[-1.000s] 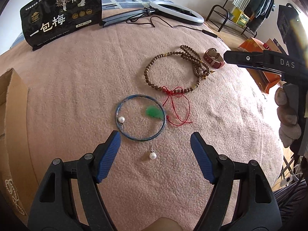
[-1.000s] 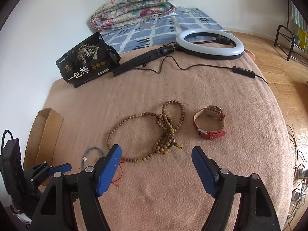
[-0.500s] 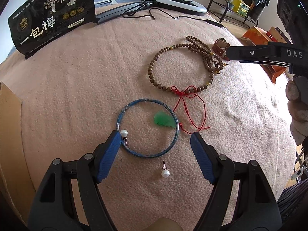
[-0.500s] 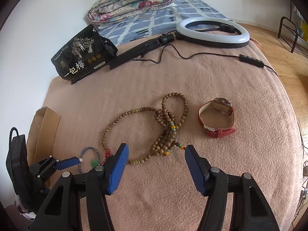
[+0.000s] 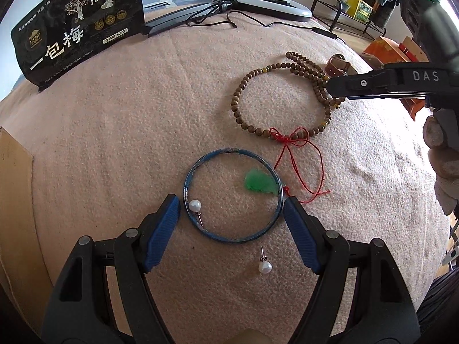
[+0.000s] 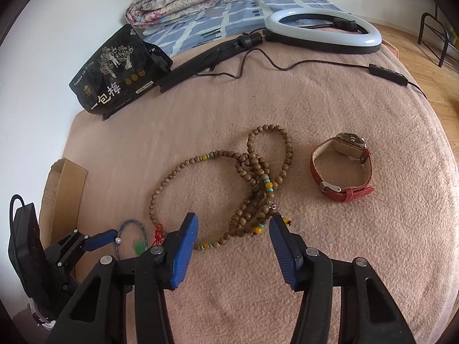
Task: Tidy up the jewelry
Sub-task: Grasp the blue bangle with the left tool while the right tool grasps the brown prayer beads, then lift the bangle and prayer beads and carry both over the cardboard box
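Jaws of the right gripper [image 6: 233, 229] have just been closing around brown wooden prayer beads [image 6: 252, 183], ungripped; left gripper [image 5: 231, 209] now straddles round blue bangle [image 5: 232, 195], released, on pink blanket [image 5: 114, 129].

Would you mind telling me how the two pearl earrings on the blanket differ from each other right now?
One pearl earring lies inside the blue bangle, its post crossing the rim; the other pearl earring lies outside the ring on bare blanket. The inner one has its pearl farther from the camera and post nearer; the outer one is the reverse. The inner one sits close to the left gripper's left finger; the outer one lies farther back between the fingers. Both are round white pearls on short metal posts.
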### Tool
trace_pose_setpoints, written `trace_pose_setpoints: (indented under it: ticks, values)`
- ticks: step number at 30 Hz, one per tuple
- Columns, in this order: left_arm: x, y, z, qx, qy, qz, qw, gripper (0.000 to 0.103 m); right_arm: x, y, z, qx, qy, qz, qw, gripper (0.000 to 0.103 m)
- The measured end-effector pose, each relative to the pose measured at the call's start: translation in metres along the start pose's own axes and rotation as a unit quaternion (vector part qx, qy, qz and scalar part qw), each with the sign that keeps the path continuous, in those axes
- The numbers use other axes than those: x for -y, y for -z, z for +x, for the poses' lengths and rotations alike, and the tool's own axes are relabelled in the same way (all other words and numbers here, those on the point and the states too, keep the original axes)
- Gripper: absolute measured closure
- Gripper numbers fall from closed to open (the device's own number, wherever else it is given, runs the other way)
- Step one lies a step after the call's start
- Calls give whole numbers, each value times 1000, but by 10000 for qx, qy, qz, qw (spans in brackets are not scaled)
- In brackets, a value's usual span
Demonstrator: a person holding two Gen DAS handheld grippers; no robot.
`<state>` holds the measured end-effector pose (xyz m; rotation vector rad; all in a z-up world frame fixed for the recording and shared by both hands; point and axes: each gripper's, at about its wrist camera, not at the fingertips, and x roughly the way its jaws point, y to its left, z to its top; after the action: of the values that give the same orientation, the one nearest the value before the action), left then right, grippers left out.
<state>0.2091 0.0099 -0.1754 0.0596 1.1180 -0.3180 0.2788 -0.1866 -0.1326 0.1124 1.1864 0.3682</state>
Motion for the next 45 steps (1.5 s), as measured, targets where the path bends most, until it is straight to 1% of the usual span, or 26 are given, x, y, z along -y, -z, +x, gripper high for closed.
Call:
trace_pose_setpoints:
  ticks: [2, 4, 9, 15, 18, 23, 24, 25, 26, 28, 30, 34, 36, 40, 45]
  values:
    - [0, 1, 0, 24, 10, 9, 10000, 26, -2, -2, 6, -42, 67, -14, 10000, 50]
    - [-1, 2, -1, 56, -10, 0, 10000, 30, -3, -4, 10, -49, 154, -32, 9999, 50]
    - [-1, 2, -1, 93, 4, 17, 10000, 30, -5, -13, 18, -54, 328, -116, 9994, 51]
    - [-2, 2, -3, 113, 34, 33, 9999, 30, -8, -20, 23, -58, 482, -52, 9988, 51]
    - [-2, 2, -4, 118, 48, 50, 9999, 30, -9, -21, 24, -54, 622, -157, 9979, 51]
    - [-2, 2, -10, 162, 81, 32, 9998, 30, -11, -25, 39, -202, 824, -267, 9960, 52]
    - [-2, 2, -12, 174, 89, 26, 9998, 30, -13, -25, 41, -201, 901, -336, 9952, 57]
    - [-1, 2, -13, 183, 94, 24, 9998, 30, -15, -25, 42, -187, 968, -414, 9943, 66]
    - [-1, 1, -14, 194, 97, 23, 9998, 30, -16, -24, 43, -177, 1001, -489, 9936, 71]
    - [-1, 1, -15, 209, 93, 23, 9997, 30, -17, -24, 42, -183, 931, -513, 9942, 85]
    - [-1, 1, -16, 220, 94, 16, 9997, 30, -16, -24, 41, -201, 839, -490, 9951, 86]
    - [-2, 1, -19, 256, 96, -19, 9996, 31, -18, -22, 38, -210, 674, -500, 9962, 93]
    - [-3, 1, -21, 273, 121, -65, 9995, 31, -20, -20, 33, -182, 593, -482, 9969, 98]
    - [-5, 0, -28, 340, 134, -123, 9993, 31, -26, -20, 21, -49, 477, -477, 9977, 98]
    - [-6, 0, -45, 469, 148, -171, 9986, 31, -33, -19, 0, 128, 437, -496, 9977, 98]
